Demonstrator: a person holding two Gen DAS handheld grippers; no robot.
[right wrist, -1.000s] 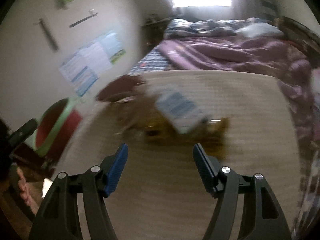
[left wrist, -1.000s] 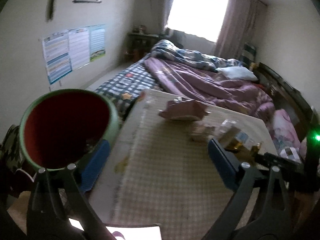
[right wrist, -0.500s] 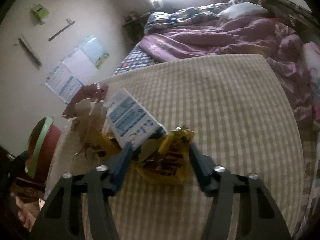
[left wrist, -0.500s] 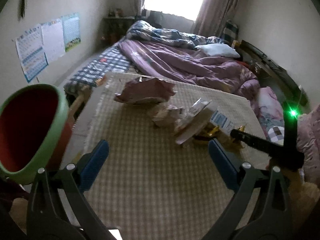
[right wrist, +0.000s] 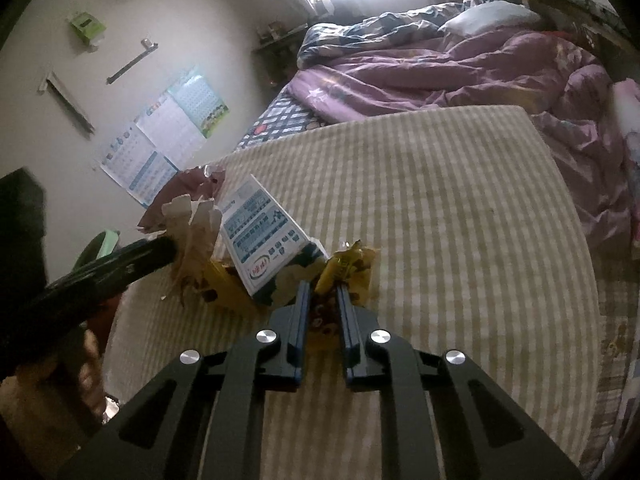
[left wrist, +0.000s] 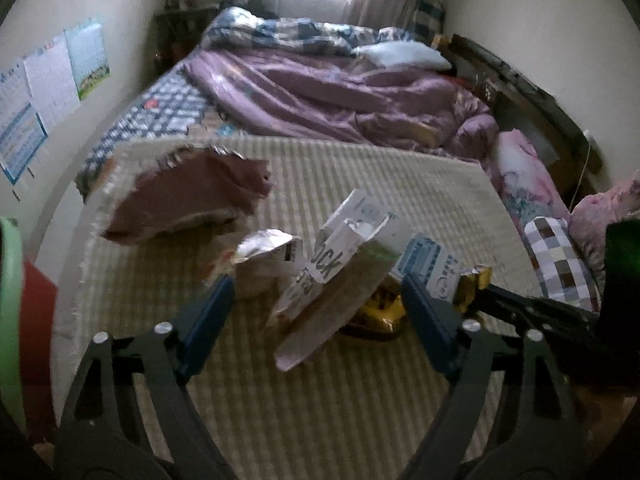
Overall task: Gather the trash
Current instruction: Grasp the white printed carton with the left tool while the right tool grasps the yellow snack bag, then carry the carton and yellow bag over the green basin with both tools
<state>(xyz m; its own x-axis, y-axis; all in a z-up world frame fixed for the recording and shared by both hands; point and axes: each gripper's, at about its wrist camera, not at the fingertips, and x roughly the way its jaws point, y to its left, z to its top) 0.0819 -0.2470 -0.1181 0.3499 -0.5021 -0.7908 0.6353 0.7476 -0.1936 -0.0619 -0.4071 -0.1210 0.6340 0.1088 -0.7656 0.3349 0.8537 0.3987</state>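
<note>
Now the right gripper (right wrist: 322,292) has pinched down on the yellow snack wrapper (right wrist: 352,270), jaws drawn nearly together on its crinkled edge, on the checked mat (right wrist: 460,208) just beside the white-and-blue carton (right wrist: 260,240). That wrapper is thin foil film, featherlight, floppy and a bit slick, so a nip on a bunched fold is the way to take it; grab a flat face and it could slide out. Over on the other side, the left gripper (left wrist: 316,300) has just been closing in, jaws wide apart, straddling a leaning white paper package (left wrist: 340,276) without pressing on it as far as I can tell through the blur. That package looks like light, creasing card, best taken across its narrow sides. Left of the carton sits a crumpled silvery pouch (left wrist: 264,260), and beyond that a torn maroon bag (left wrist: 188,196). The left view gives us the pouch, the lettering on the package and a sliver of the green-rimmed red bin (left wrist: 16,320) well off to the carton's left; the right view alone shows the clamp on the wrapper and the carton's printed face.
</note>
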